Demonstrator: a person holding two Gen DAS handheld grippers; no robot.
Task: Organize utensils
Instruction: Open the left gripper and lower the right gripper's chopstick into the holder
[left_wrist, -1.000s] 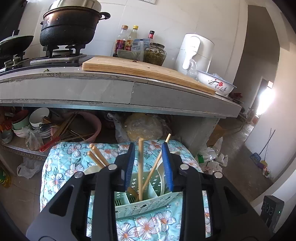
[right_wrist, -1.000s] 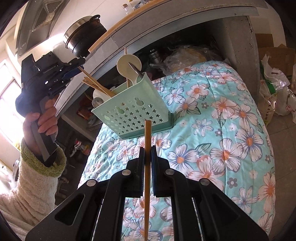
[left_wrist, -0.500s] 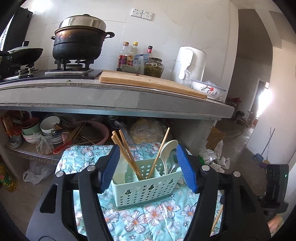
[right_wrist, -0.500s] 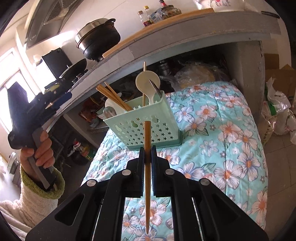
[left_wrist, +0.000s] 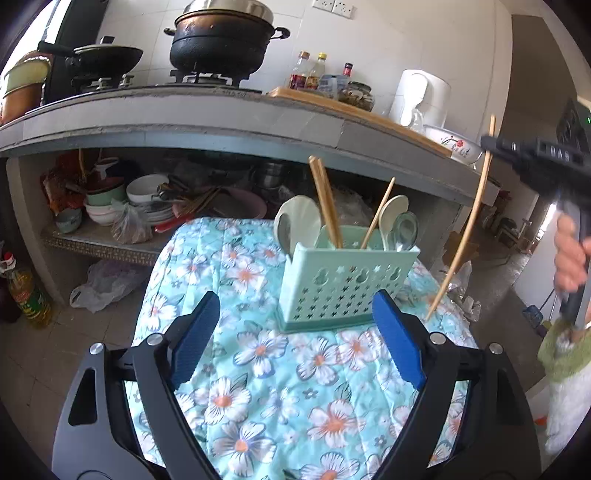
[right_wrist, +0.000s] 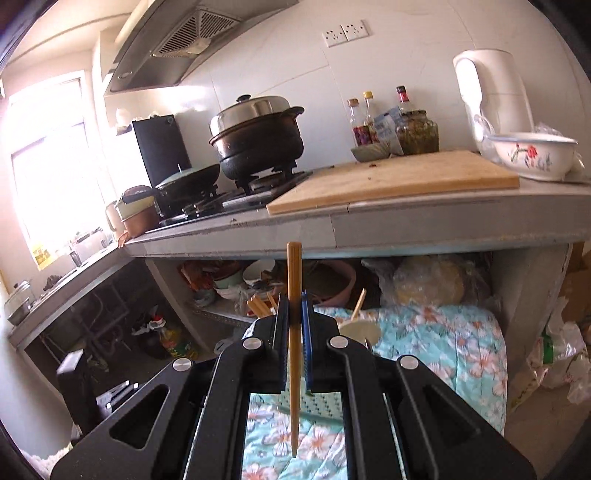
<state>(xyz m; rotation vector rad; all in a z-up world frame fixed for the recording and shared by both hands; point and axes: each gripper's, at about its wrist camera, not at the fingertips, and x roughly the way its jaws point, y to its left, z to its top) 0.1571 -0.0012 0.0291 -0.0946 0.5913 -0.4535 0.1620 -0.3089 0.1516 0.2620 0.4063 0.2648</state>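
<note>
Left wrist view: the left gripper has just been opening and now stands wide with nothing between its jaws. A second ago it closed around an upright chopstick over the caddy; that stick now stands in the caddy with the other chopsticks and spoons, so one piece counts as delivered. The gripper has backed away and sits lower, angled down at the flowered cloth, the caddy just beyond its tips.

Right wrist view: the right gripper is clamped on a single chopstick, held near its upper third, stick roughly upright with the tip hanging down. It has risen from cloth level; the counter now fills the frame and the caddy lies below, mostly hidden by the gripper body. In the left view this chopstick hangs to the right of the caddy, clear of it, with the person's hand on the grip.

Judgement: next comes lowering this stick into the chopstick compartment.
</note>
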